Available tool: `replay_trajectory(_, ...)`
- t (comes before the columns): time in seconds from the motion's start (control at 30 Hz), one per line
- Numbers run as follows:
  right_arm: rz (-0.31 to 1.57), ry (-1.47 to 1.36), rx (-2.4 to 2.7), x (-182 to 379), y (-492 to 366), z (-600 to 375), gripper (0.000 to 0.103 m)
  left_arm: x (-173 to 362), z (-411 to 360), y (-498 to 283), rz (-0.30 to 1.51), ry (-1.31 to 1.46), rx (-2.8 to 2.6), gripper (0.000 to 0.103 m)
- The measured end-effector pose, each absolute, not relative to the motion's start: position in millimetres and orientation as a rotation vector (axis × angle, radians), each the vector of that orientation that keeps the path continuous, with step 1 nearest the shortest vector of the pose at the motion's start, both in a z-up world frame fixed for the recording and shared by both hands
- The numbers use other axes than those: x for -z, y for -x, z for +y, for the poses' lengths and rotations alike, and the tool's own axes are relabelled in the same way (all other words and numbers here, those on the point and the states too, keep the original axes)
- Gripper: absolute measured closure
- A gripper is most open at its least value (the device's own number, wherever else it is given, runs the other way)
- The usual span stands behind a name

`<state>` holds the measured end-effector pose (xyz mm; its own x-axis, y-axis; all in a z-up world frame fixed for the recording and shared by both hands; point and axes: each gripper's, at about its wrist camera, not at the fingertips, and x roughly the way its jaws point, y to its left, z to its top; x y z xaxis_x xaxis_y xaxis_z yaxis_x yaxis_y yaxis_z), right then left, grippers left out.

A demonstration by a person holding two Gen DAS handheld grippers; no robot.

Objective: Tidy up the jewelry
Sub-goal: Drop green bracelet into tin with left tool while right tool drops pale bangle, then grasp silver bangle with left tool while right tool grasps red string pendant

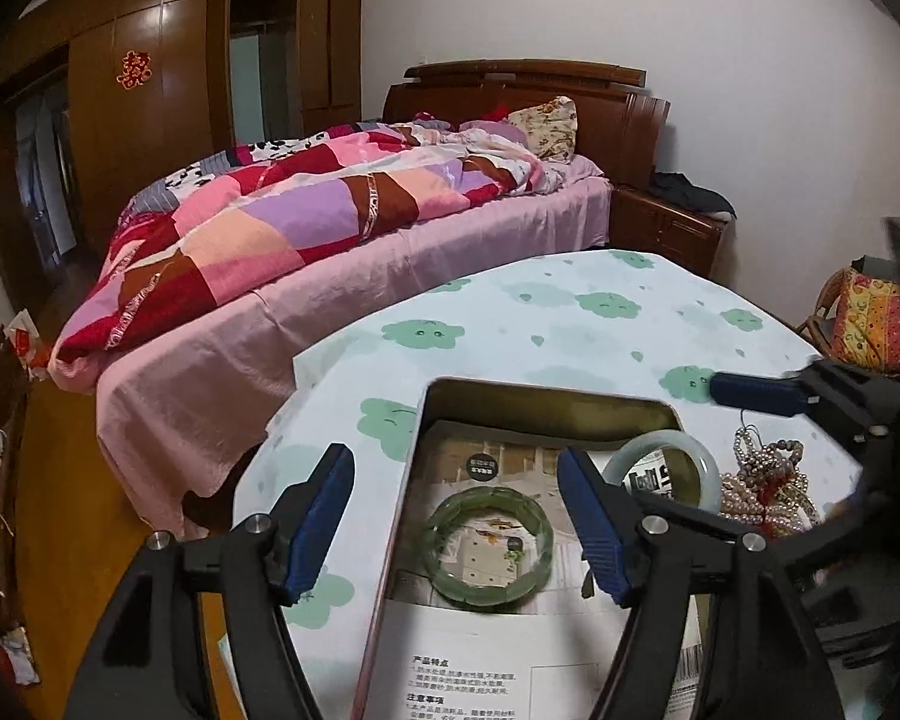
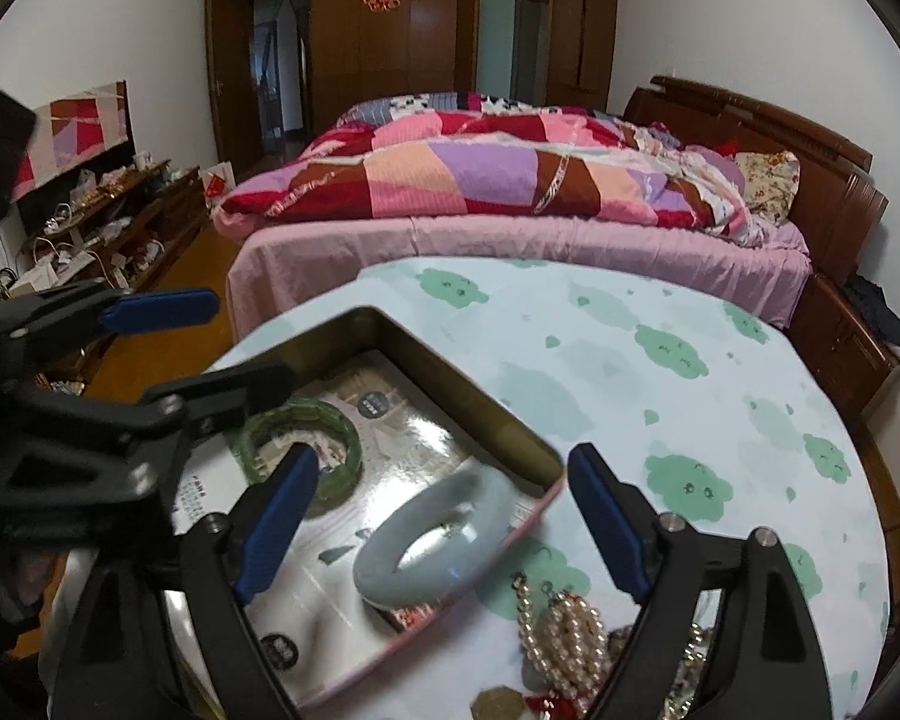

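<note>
Jade bangle point(image 2: 432, 540) tilted on tin rim point(image 2: 546, 510), dark-green bangle point(image 1: 489, 546) flat

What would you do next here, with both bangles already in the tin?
Probably swing the right gripper, its jaws open and empty, down toward the pearl strands heaped on the tablecloth beside the tin. The dark green bangle and pale bangle already sit inside it, so the pearls look like what remains.

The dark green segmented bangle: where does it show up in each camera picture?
Left wrist view: dark green segmented bangle lies low at centre, inside the open metal tin.
Right wrist view: bangle left of centre, partly hidden by a blue fingertip.
Shared landmark: pale grey-green smooth bangle.
</note>
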<state>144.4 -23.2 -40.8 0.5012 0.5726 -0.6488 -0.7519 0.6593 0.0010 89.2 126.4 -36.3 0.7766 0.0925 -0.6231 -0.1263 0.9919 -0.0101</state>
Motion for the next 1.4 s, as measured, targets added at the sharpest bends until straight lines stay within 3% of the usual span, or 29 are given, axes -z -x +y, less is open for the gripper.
replay_trajectory(0.33,0.681,0.081,-0.631,23.2,-144.4,-132.4,0.011,35.5,106.5,-86.3,0.680,0.004,-0.121,0.033)
replay_trajectory(0.77,0.818,0.057,-0.460,72.6,-126.7,-198.9,0.012,28.8,20.3,-63.2,0.671,-0.069,0.009,0.033)
replay_trajectory(0.8,0.830,0.057,-0.471,75.2,-125.2,-196.7,0.014,30.4,12.5,-61.5,0.676,-0.076,0.017,0.033)
replay_trajectory(0.87,0.845,0.069,-0.489,80.5,-119.8,-196.9,0.029,32.8,5.2,-57.7,0.680,-0.071,0.029,0.032)
replay_trajectory(0.97,0.856,0.088,-0.507,85.6,-111.3,-196.1,0.043,37.5,0.3,-49.5,0.683,-0.039,0.027,0.033)
replay_trajectory(1.4,0.875,0.138,-0.531,98.4,-103.8,-191.5,0.055,54.8,-32.7,-40.7,0.715,-0.066,0.090,0.033)
